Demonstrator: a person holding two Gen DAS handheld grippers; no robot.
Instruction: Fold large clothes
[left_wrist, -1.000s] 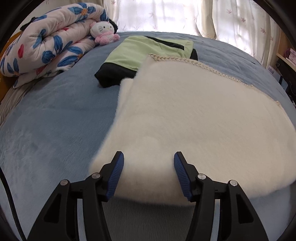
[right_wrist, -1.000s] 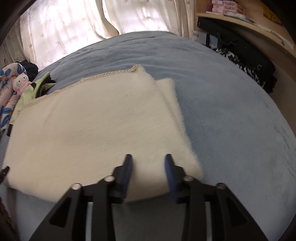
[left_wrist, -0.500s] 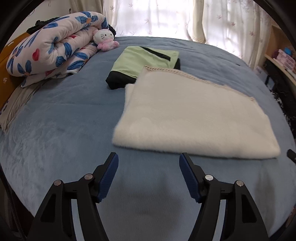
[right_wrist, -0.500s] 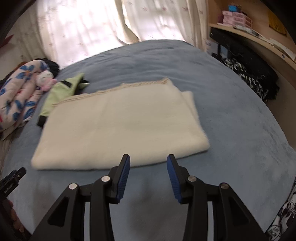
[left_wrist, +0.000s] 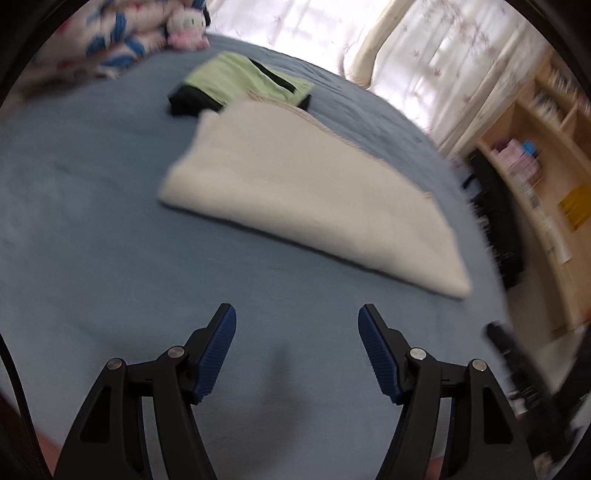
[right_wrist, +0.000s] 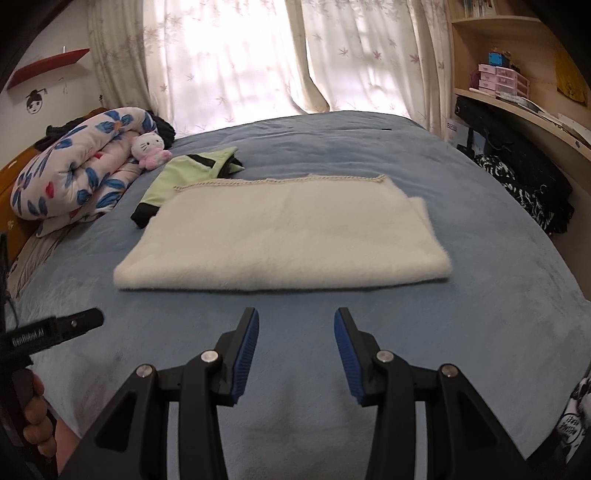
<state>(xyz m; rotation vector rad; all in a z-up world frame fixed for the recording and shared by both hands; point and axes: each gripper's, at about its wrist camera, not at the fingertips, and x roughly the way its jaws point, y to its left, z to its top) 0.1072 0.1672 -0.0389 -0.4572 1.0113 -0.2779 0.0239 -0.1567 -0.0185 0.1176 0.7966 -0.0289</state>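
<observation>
A cream fluffy garment (right_wrist: 284, 236) lies folded into a flat rectangle on the blue bed (right_wrist: 332, 147), with a crocheted trim along its far edge. It also shows in the left wrist view (left_wrist: 310, 192), blurred. My left gripper (left_wrist: 296, 321) is open and empty, held over bare bedcover in front of the garment. My right gripper (right_wrist: 296, 325) is open and empty, just in front of the garment's near edge. The left gripper's tip (right_wrist: 77, 321) shows at the left of the right wrist view.
A folded green and black garment (right_wrist: 192, 173) lies behind the cream one's left end. A flowered quilt (right_wrist: 74, 166) and a plush cat (right_wrist: 149, 149) sit at the bed's far left. A desk and shelves (right_wrist: 517, 103) with dark clothes stand on the right.
Both grippers have pulled back from the cream garment's near edge and risen. The left gripper has also swung to the right. The garment lies as it did.
</observation>
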